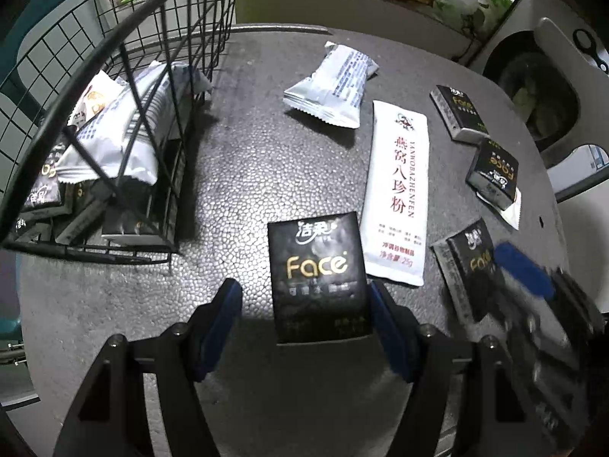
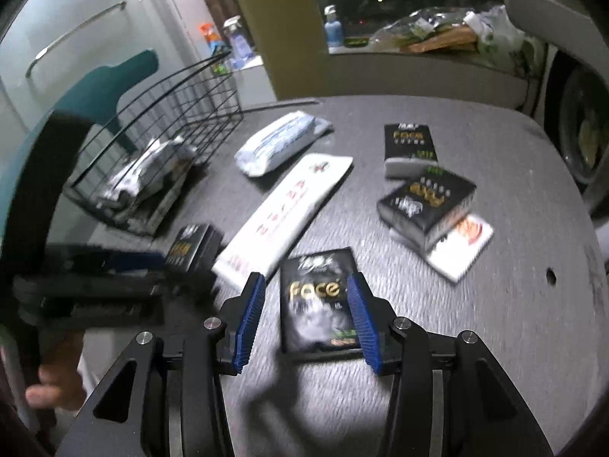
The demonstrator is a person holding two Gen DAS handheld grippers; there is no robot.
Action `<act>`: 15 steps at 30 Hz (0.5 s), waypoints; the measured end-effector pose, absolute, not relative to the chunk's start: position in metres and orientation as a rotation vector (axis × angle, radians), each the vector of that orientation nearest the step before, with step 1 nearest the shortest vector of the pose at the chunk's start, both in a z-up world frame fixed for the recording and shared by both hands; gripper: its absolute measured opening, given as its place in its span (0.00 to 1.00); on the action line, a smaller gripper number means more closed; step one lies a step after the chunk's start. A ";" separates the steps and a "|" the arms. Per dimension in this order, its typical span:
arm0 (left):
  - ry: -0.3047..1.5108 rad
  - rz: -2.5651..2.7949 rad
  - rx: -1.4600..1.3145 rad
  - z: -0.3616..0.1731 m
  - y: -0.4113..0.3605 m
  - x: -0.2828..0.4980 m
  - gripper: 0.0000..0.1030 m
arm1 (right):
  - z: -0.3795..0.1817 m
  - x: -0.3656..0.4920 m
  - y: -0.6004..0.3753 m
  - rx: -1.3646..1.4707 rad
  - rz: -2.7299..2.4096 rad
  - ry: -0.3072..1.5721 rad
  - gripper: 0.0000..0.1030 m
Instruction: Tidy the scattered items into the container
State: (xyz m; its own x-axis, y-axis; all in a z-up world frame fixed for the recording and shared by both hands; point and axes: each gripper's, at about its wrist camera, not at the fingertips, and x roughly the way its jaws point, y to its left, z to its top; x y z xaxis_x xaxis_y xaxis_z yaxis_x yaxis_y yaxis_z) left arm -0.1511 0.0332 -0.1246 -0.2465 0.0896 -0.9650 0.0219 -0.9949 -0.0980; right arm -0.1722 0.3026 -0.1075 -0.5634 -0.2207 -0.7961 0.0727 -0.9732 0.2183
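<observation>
On the grey table (image 1: pixel 236 175) a black "Face" tissue pack (image 1: pixel 318 278) lies between the fingers of my left gripper (image 1: pixel 304 287). The jaws are open: the right pad is at the pack's edge, the left pad stands clear. My right gripper (image 2: pixel 304 280) is open around another black Face pack (image 2: pixel 319 301), its left pad apart from it. The black wire basket (image 1: pixel 114 57) at the left holds white wrappers and black packs. Loose on the table are a long white sachet (image 1: pixel 397 190), a white-blue wrapper (image 1: pixel 331 87) and two more black packs (image 1: pixel 458 114) (image 1: pixel 495 171).
A white packet (image 2: pixel 460 247) lies partly under a black pack (image 2: pixel 426 198). A teal chair (image 2: pixel 114 83) stands behind the basket, a washing machine door (image 1: pixel 540 95) at the right. A counter with bags (image 2: pixel 437 34) is beyond the table. A person's hand (image 2: pixel 57 388) shows low left.
</observation>
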 end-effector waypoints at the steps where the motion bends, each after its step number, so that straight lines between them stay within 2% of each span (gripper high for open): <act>1: -0.125 2.444 -1.902 -0.125 0.034 -0.151 0.71 | -0.106 -0.169 0.300 1.363 -2.645 -0.203 0.47; 2: -0.109 2.447 -1.900 -0.126 0.036 -0.153 0.71 | -0.105 -0.168 0.298 1.353 -2.676 -0.153 0.53; 4: -0.081 2.458 -1.898 -0.127 0.038 -0.156 0.71 | -0.108 -0.172 0.298 1.365 -2.720 -0.108 0.57; 11: 0.011 2.495 -1.891 -0.129 0.042 -0.162 0.71 | -0.122 -0.182 0.294 1.415 -2.709 -0.087 0.57; 12: 0.012 2.495 -1.890 -0.129 0.042 -0.162 0.71 | -0.122 -0.181 0.293 1.422 -2.707 -0.080 0.57; 14: 0.014 2.497 -1.886 -0.129 0.041 -0.161 0.71 | -0.125 -0.182 0.293 1.449 -2.689 -0.096 0.46; 15: 0.017 2.498 -1.883 -0.129 0.041 -0.161 0.71 | -0.125 -0.181 0.293 1.448 -2.689 -0.102 0.46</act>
